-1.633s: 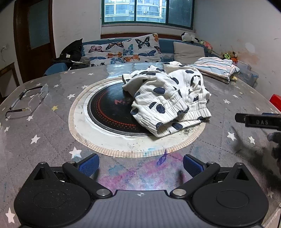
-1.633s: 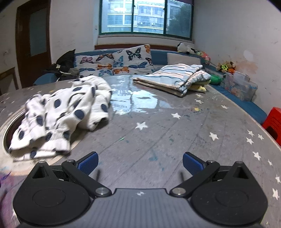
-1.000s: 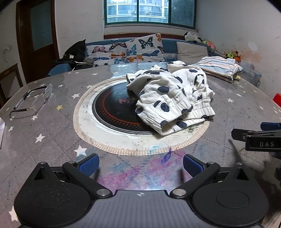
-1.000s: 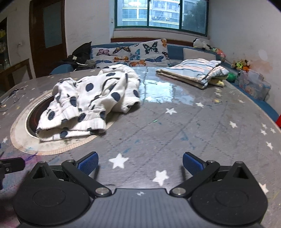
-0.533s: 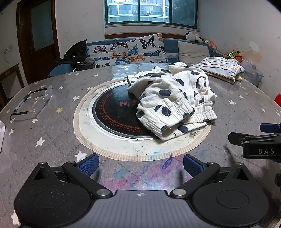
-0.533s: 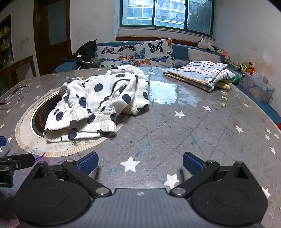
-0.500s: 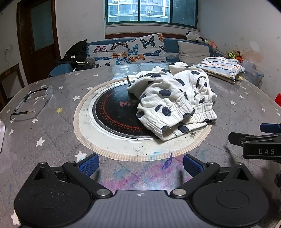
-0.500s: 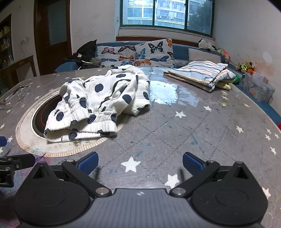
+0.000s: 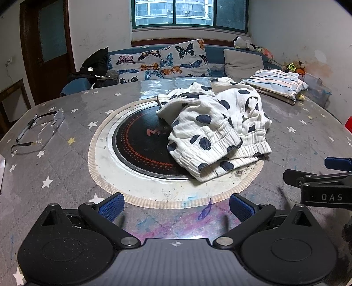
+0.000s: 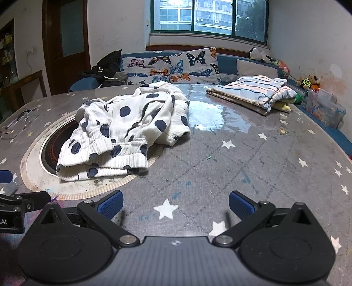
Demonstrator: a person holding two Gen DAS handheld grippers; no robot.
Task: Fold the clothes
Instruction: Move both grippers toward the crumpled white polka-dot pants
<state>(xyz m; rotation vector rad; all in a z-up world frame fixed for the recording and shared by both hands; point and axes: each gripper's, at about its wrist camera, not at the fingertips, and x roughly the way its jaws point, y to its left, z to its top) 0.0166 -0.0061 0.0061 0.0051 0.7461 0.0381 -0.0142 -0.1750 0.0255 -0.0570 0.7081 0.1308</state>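
The crumpled white cotton garment with dark blue dots [image 9: 216, 132] lies on the far middle of the worktop [image 10: 242, 158]. Both the left tool [image 9: 176, 205] and the right tool [image 10: 175, 204] are released, holding nothing. Better to grip the near elastic hem first, one corner each.

This is a lived-in home sitting room: a round table [image 9: 66, 167] with an inset hotplate [image 9: 143, 145], a window bench with butterfly cushions [image 10: 176, 66], soft toys [image 10: 308, 82] in the corner, folded laundry [image 10: 253, 92], eyeglasses [image 9: 37, 132], and apartment blocks beyond the window [image 10: 209, 17].
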